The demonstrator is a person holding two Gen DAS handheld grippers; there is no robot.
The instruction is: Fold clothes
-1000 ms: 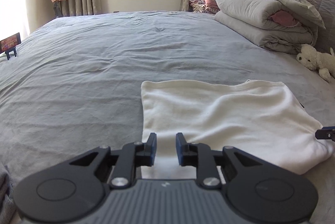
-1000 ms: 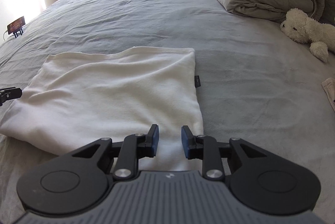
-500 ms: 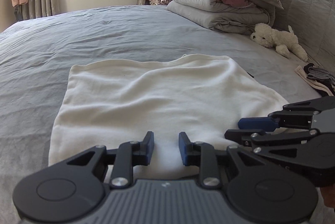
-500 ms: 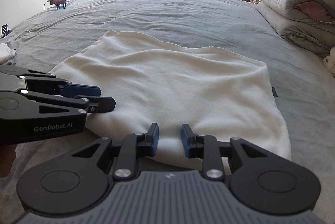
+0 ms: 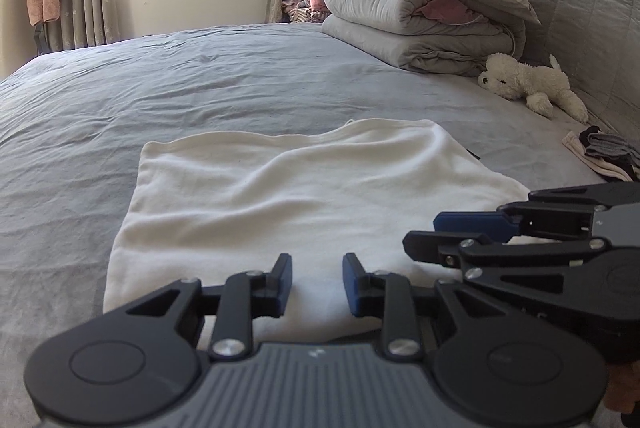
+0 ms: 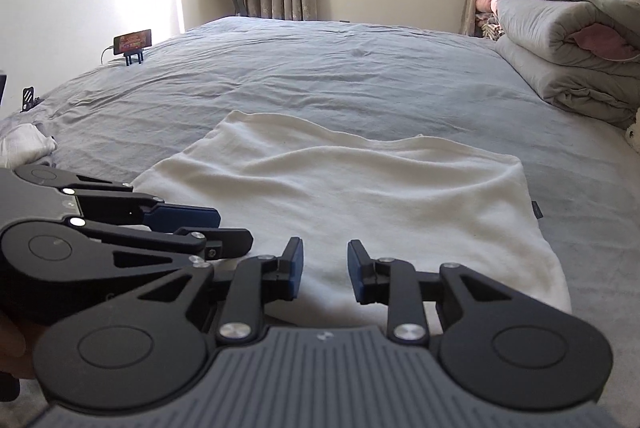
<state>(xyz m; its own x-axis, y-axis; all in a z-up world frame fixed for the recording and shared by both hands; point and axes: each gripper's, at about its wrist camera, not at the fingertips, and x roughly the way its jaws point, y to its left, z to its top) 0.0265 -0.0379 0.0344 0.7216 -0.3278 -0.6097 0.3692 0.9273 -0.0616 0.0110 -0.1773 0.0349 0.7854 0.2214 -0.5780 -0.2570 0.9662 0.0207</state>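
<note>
We're hovering both grippers over the near edge of the white garment [image 5: 304,203], which lies across the middle of the frame on the grey bed [image 5: 180,79]. It looks folded at least once already: a tidy rectangle with soft ripples across its top, the far edge a little uneven. Our left gripper [image 5: 316,282] sits low in the centre of its own view, jaws parted a modest way with nothing pinched; white cloth shows in the gap, but whether the pads touch it we can't tell. Our right gripper [image 6: 325,270] is the same story: a narrow gap, nothing held, cloth showing beneath. In the left view it comes in from the lower right, turned on its side, just beside the left one.

So by our reckoning we're partway through. The piece is flattened and squared, but another fold seems due, and neither gripper has hold of an edge. At the right edge of the left view, a small stack of clothes [image 5: 604,155] lies near the stuffed toy [image 5: 528,83]. A white bundle [image 6: 24,143] sits at the left edge of the right view.
</note>
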